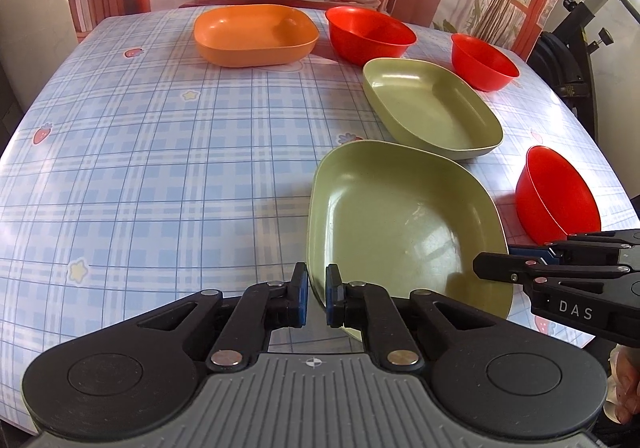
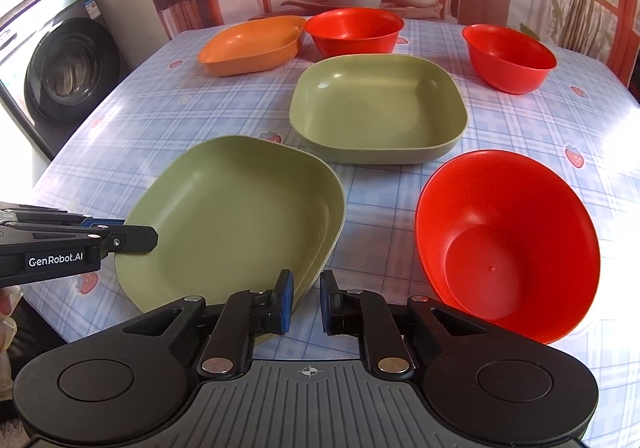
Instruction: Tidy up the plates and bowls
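My left gripper (image 1: 317, 294) is shut on the left rim of the near green plate (image 1: 400, 224), which looks tilted, its left edge raised; the plate also shows in the right wrist view (image 2: 236, 216). My right gripper (image 2: 306, 298) straddles this plate's right rim, its jaws narrowly apart and not clearly clamped; it shows from the side in the left wrist view (image 1: 496, 268). A second green plate (image 2: 378, 108) lies behind. An orange plate (image 2: 252, 44) sits at the far left. Three red bowls stand around: near right (image 2: 508, 244), far middle (image 2: 354, 30), far right (image 2: 510, 56).
The table (image 1: 160, 168) has a blue checked cloth. A printed backdrop with plants hangs behind it. A washing machine (image 2: 60, 68) stands to the left. A black stand (image 1: 576, 48) is at the right past the table edge.
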`<state>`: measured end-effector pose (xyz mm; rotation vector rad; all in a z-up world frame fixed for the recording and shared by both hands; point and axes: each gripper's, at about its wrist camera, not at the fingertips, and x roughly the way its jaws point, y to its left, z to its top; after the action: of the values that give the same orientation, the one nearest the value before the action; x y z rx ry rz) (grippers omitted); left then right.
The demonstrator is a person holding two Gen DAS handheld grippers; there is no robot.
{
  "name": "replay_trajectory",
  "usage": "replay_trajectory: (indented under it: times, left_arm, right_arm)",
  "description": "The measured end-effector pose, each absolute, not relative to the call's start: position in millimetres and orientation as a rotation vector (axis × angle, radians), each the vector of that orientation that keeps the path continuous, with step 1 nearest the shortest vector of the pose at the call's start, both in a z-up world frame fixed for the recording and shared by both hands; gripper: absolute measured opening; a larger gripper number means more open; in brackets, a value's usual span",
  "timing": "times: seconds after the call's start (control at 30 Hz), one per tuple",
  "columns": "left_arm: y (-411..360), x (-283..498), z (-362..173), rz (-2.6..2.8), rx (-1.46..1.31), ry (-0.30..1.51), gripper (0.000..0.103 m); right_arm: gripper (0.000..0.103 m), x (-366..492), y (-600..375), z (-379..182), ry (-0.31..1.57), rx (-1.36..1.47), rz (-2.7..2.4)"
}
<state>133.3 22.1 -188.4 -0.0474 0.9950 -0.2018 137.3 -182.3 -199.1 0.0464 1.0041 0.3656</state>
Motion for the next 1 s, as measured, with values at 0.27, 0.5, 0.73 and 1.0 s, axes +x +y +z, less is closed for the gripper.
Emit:
replay_trajectory:
  times: [0.27, 0.5, 0.73, 1.0]
  left_arm:
    - [17, 132, -162, -0.216, 0.029, 0.915, 0.010]
    - [13, 158, -120, -0.204, 0.026, 0.841, 0.011]
    - [-15, 205, -92, -0.234, -0.052, 0.802, 0.012]
    - [-59, 242, -131, -0.255, -0.093, 0.892, 0.015]
  right_arm:
    - [0.012, 137, -186, -182, 0.947, 0.064, 0.374]
    - [0.011, 170, -198, -138, 0.858, 0.143, 0.377]
    - [0.009, 224, -216, -96, 0.771, 0.047, 0.344]
    - [0.008, 276, -238, -108, 0.801, -0.038, 0.279]
